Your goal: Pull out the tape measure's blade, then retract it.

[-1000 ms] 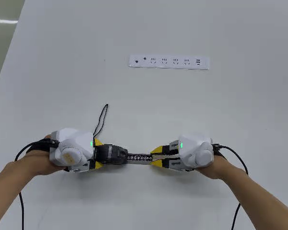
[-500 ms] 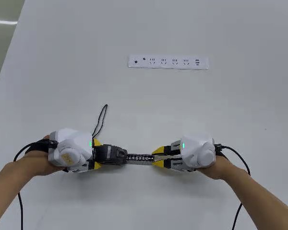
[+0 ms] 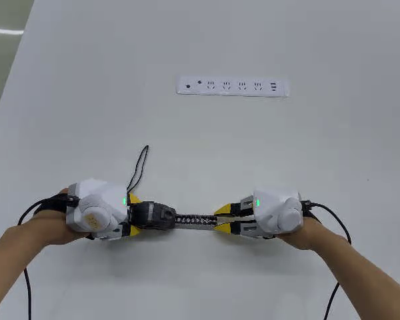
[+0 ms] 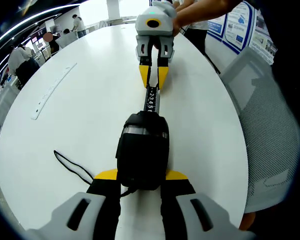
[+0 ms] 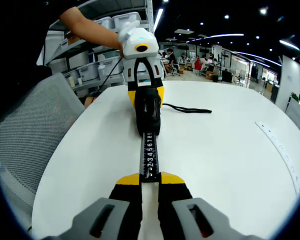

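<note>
near the front edge of the table (image 3: 300,147), about midway along it, a black tape measure (image 3: 157,215) sits on the white top between the two grippers. the left gripper (image 3: 135,215), held in the left hand (image 3: 50,225), has its yellow-tipped jaws clamped on the rear of the case, one jaw on each side. a short length of blade (image 3: 197,219) is drawn out of the case toward the right, with its printed numbers facing up. whether it rests on the table or hangs just above it, i cannot tell. the right gripper (image 3: 221,219), held in the right hand (image 3: 305,233), has its jaws closed together on the free end of the blade. the two grippers face each other along one line parallel to the front edge. a thin black strap (image 3: 140,167) trails from the case in a loop toward the back of the table. a white power strip (image 3: 232,87) lies well apart, nearer the back edge.
</note>
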Demonstrator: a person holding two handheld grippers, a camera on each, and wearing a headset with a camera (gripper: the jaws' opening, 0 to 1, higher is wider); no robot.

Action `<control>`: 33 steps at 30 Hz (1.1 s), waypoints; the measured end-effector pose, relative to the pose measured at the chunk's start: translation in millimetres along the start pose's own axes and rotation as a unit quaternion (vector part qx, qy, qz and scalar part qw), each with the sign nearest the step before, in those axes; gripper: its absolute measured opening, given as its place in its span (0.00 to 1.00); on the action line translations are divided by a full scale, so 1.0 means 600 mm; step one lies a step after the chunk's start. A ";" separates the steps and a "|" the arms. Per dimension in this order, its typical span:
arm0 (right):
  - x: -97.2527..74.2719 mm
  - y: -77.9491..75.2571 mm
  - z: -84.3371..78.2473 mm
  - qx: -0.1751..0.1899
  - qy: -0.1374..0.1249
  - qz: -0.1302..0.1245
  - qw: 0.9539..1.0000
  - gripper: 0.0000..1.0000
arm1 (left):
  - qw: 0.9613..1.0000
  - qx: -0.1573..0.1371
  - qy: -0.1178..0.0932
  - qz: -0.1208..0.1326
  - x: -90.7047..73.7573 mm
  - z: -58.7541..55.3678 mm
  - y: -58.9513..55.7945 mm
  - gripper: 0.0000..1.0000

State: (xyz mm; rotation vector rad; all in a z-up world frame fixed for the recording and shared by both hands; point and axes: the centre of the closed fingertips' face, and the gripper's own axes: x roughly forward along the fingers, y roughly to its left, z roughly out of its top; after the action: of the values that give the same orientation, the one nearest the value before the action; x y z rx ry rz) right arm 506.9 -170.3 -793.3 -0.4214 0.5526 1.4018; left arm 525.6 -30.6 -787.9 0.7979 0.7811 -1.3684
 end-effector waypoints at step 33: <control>-0.025 -0.004 -0.023 0.013 0.005 0.002 1.000 0.08 | 1.000 0.000 0.002 0.001 0.004 0.000 0.002 0.26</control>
State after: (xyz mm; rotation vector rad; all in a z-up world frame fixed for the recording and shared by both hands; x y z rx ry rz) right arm 506.4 -190.6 -795.9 -0.4073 0.5786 1.3949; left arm 526.7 -31.6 -789.8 0.8010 0.7827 -1.3659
